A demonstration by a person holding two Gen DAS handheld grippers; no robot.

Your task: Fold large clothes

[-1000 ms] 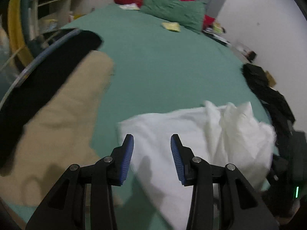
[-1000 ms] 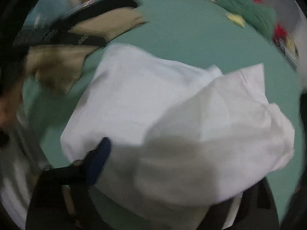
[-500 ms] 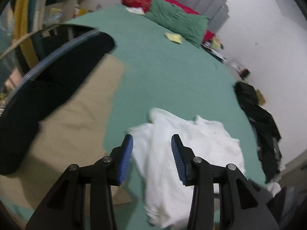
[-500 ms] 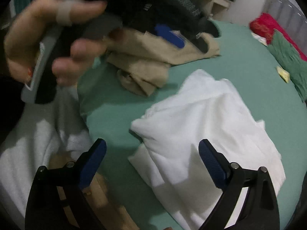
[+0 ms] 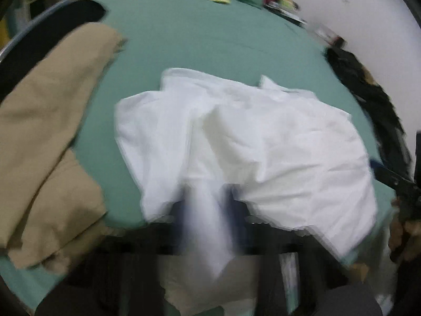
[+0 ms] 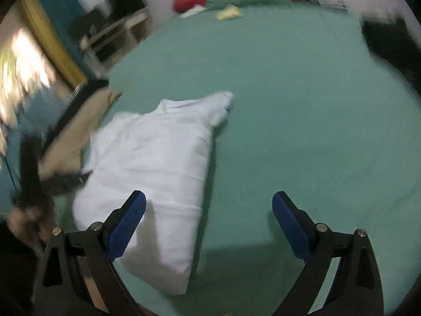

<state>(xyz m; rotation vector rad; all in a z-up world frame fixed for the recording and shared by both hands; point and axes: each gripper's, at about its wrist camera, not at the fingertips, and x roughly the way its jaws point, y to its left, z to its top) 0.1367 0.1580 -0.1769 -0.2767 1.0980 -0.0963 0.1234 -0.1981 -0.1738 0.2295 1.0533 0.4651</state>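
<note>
White garment (image 5: pixel 236 142) lies rumpled on green bed (image 6: pixel 302 105); near edge sits between left gripper (image 5: pixel 208 210) pads, jaws closed on cloth, view blurred. Right gripper (image 6: pixel 209 221) wide open, empty; garment's corner just beside its left pad.

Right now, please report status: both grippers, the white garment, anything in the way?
Left gripper shut on white garment near edge. Right gripper open, empty, over green bed sheet. Tan garment lies beside, apart.

the right claw (image 6: pixel 209 220) has black angular arms, ribbed blue pads (image 6: pixel 126 223) and silver screws at the joints.
</note>
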